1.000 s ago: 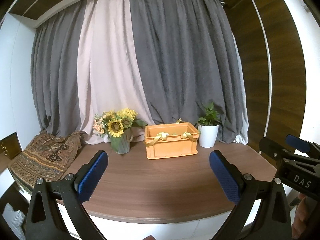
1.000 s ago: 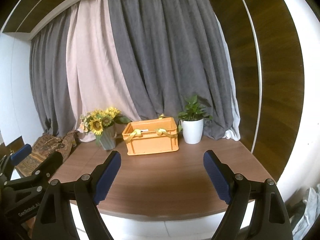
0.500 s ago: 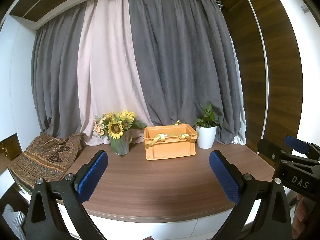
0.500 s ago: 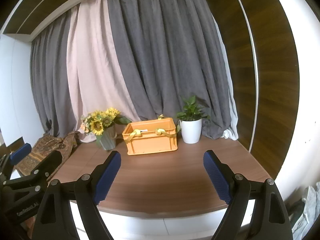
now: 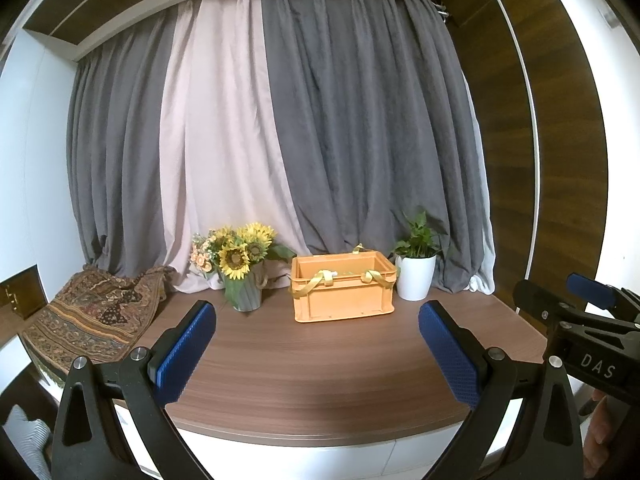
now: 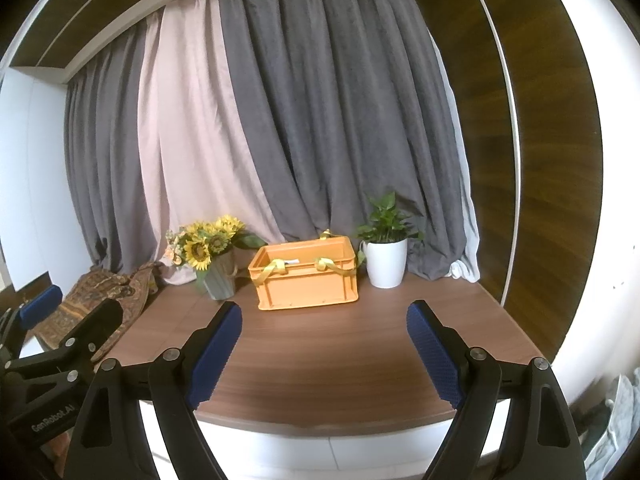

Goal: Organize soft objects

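On the table point(image 5: 320, 368), a crate point(image 5: 343, 289) is sitting with yellow straps draped over its rim; a patterned cloth point(image 5: 92, 320) is lying far left, seemingly still unsorted. Both grippers, left point(image 5: 316, 354) and right point(image 6: 324, 354), are hovering open-jawed, holding nothing.

The left gripper point(image 5: 318, 354) is held level, facing forward, with its jaws spread wide and nothing between them. Its blue ribbed pads point(image 5: 184, 354) face inward on black finger arms. The right gripper point(image 6: 324, 354) takes the same pose: jaws wide apart, blue pads point(image 6: 434, 354) facing inward, nothing gripped. The two grippers are held side by side at similar height, each visible at the edge of the other's view. Part of the person's right hand point(image 5: 600, 432) shows beneath the right gripper body.
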The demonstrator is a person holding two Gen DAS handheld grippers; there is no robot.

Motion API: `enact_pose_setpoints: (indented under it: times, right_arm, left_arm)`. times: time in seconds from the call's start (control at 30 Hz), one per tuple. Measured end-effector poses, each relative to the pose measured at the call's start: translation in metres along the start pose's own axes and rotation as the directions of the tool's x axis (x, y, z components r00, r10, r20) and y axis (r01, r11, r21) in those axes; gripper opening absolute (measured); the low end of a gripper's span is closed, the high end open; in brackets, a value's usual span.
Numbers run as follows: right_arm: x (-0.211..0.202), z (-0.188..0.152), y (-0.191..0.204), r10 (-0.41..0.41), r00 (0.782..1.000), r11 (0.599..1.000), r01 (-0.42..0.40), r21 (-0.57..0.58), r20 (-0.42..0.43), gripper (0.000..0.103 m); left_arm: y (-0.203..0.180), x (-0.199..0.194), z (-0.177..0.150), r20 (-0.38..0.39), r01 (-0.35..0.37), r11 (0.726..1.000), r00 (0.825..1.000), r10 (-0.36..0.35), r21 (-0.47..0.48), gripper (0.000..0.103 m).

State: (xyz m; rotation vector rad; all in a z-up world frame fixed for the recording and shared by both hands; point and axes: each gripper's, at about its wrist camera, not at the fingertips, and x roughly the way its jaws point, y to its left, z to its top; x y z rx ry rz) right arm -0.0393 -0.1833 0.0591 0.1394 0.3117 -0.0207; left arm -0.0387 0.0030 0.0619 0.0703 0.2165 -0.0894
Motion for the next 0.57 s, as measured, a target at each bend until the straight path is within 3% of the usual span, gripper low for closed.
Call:
enact_pose_setpoints:
  times: [0.57]
  right_arm:
    - [0.0027,0.002,-0.0051,0.012,1.0,1.0,-0.012,0.001,0.002,0.086]
  left_arm:
    - [-0.0069,0.0043,0.0012,0.011,-0.012,1.0,1.0,0.012,0.007,0.103]
